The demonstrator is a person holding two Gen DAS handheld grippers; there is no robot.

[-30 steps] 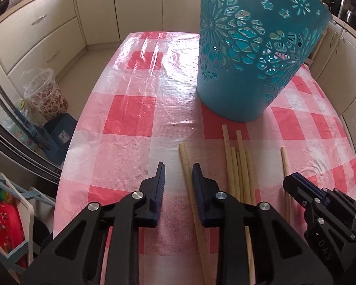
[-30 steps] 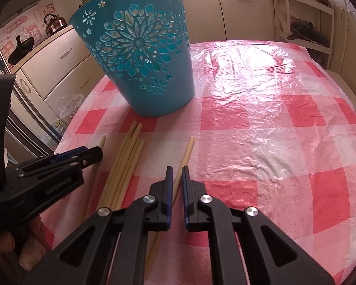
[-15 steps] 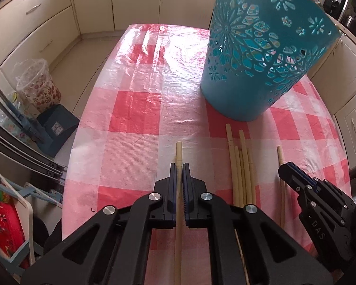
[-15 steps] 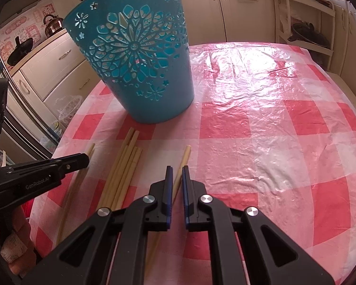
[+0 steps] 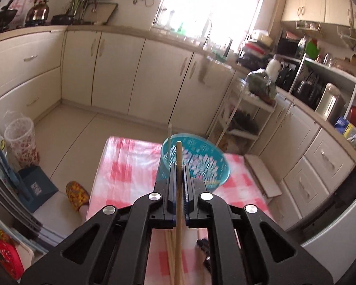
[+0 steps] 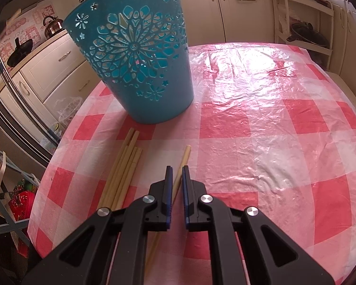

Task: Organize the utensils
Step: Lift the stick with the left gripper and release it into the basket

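My left gripper (image 5: 178, 166) is shut on a wooden chopstick (image 5: 178, 156) and holds it high above the table, its tip over the open top of the teal cut-out basket (image 5: 201, 163). One chopstick (image 5: 169, 133) stands inside the basket. In the right wrist view the basket (image 6: 135, 54) stands upright on the checked tablecloth. My right gripper (image 6: 176, 169) sits low over a single chopstick (image 6: 182, 163) on the cloth, jaws nearly closed with a narrow gap around it. Several more chopsticks (image 6: 123, 168) lie bundled to its left.
The table (image 6: 273, 130) has a red and white checked plastic cover. Cream kitchen cabinets (image 5: 121, 71) line the walls. A white rack (image 6: 303, 19) stands behind the table. A clear bin (image 5: 21, 142) and a blue box (image 5: 35, 185) sit on the floor to the left.
My left gripper closed on a chopstick, lifted it off the table and raised it high over the basket. My right gripper stayed over its chopstick, barely moved.
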